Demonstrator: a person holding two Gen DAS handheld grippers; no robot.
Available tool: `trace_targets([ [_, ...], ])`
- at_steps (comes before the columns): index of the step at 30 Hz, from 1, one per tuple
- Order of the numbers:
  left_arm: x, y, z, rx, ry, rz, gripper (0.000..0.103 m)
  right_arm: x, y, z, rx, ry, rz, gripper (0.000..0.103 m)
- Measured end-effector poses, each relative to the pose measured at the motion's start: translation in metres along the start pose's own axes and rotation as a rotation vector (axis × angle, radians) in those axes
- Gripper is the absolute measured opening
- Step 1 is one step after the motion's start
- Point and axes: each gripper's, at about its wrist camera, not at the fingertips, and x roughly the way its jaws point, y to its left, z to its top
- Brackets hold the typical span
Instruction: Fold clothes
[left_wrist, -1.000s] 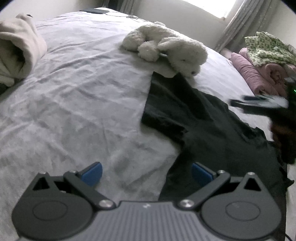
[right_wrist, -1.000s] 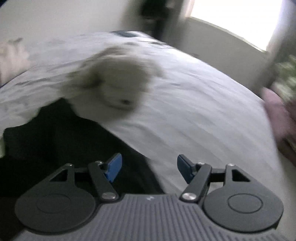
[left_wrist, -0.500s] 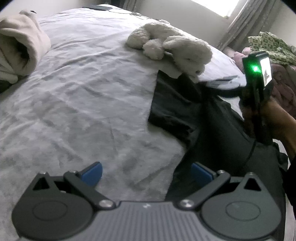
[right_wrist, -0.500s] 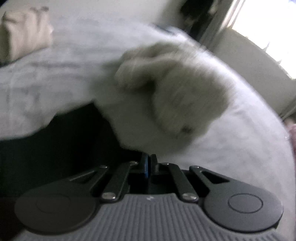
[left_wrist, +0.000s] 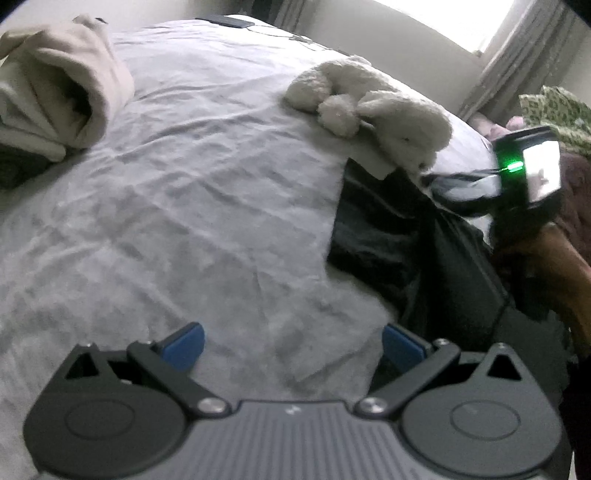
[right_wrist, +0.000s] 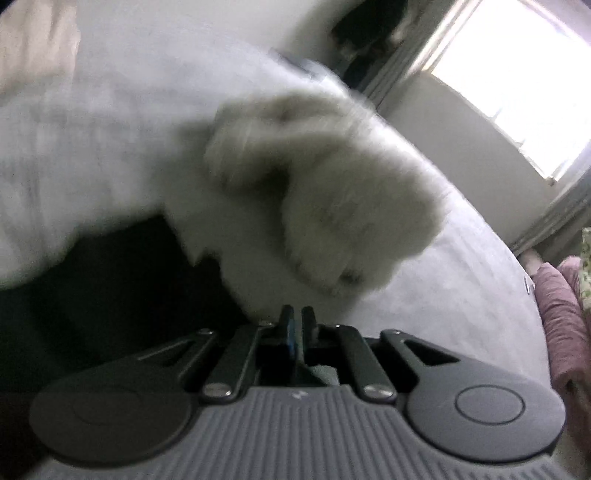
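My left tongs (left_wrist: 291, 347) are spread over the bed (left_wrist: 184, 206); right tongs (right_wrist: 297, 325) opening, nothing between, black shirt (right_wrist: 110, 280) at 9 o'clock.

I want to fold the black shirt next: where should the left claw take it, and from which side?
Probably the sleeve edge of the black shirt, approached by the left claw from the bare sheet on the picture's left. That flap lies flat and exposed there; the plush toy crowds the shirt's upper corner.
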Motion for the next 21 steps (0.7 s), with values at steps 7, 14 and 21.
trace_targets([
  [7,-0.009,0.022,0.009,-0.091,-0.034,0.034,0.103,-0.072,0.036,0.012,-0.038,-0.106,0.194,0.055],
  [14,-0.023,0.055,0.023,-0.219,-0.105,0.095,0.103,-0.099,0.108,0.0,-0.215,-0.054,0.434,0.051],
  [21,-0.025,0.063,0.025,-0.27,-0.104,0.078,0.103,-0.093,0.112,0.005,-0.011,-0.016,0.321,0.006],
])
